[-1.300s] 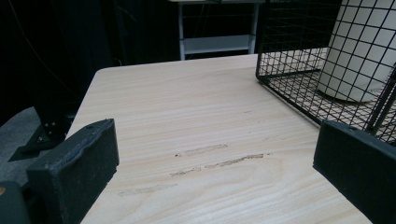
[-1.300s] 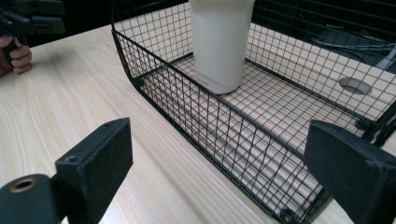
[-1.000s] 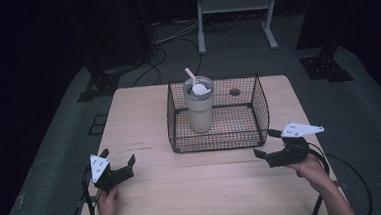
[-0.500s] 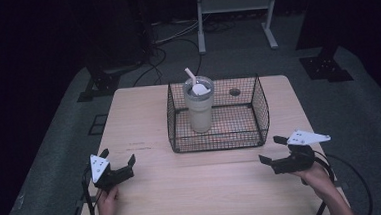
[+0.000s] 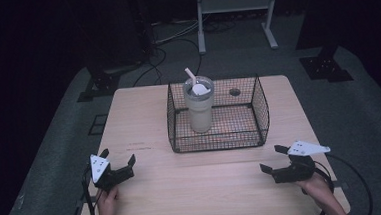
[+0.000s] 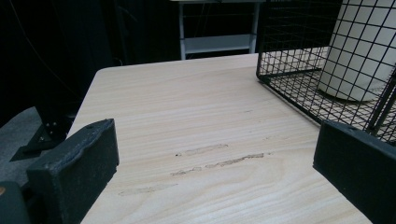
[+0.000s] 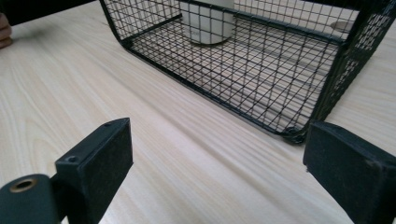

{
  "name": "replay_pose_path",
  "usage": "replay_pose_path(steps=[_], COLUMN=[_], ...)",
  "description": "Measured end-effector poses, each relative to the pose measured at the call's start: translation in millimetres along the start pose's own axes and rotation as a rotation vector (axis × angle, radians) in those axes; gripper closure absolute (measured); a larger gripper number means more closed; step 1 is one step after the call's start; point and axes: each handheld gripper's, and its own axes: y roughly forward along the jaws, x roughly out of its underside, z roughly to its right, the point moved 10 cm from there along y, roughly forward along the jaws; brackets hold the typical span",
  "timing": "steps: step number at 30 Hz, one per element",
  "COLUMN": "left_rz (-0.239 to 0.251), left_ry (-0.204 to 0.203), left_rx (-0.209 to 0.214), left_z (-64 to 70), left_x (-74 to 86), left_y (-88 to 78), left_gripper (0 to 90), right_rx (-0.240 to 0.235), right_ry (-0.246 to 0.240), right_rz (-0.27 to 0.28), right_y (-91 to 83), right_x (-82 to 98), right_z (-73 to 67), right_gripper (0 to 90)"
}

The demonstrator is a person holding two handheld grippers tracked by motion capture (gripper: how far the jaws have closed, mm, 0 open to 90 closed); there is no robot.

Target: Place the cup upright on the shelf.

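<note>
Both grippers rest low over the near part of the table [image 5: 144,125], each held in a hand, and both are released: their black jaws stand wide apart with nothing between them. The left gripper [image 5: 118,164] sits at the near left corner; ahead of it and off to its right stands the wire basket [image 5: 258,108], well apart from it, with bare wood in between. In the left gripper view the basket's near corner [image 6: 280,70] rises just beyond the right jaw, and the cup [image 6: 359,51] shows through the mesh behind it. The right gripper [image 5: 274,158] lies at the near right, closer to the basket than the left one is; the basket's near right corner stands just ahead of it and to its left. In the right gripper view that corner [image 7: 299,133] lies between the jaws and a little beyond them, not touching either. The cup [image 5: 199,107] stands upright inside the basket, toward its left half, with a straw [image 5: 190,73] leaning out of the lid. From either gripper the mesh wall stands between the jaws and the cup; the top of the basket is open. A small round hole [image 5: 234,92] in the tabletop lies past the basket's far side. Cables trail over the floor beyond the table, near a white stand [image 5: 235,4].
</note>
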Motion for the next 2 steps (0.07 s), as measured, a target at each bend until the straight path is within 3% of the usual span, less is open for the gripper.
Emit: replay_pose_path(steps=[2], left_rz=[-0.001], left_ry=[-0.002], left_rx=[-0.001], left_z=[-0.2], left_x=[0.0], left_y=[0.2], left_gripper=[0.0], right_rx=[0.000], right_ry=[0.002], right_rz=[0.010], right_y=[-0.3], right_x=[3.0], right_z=[-2.9], right_gripper=[7.6])
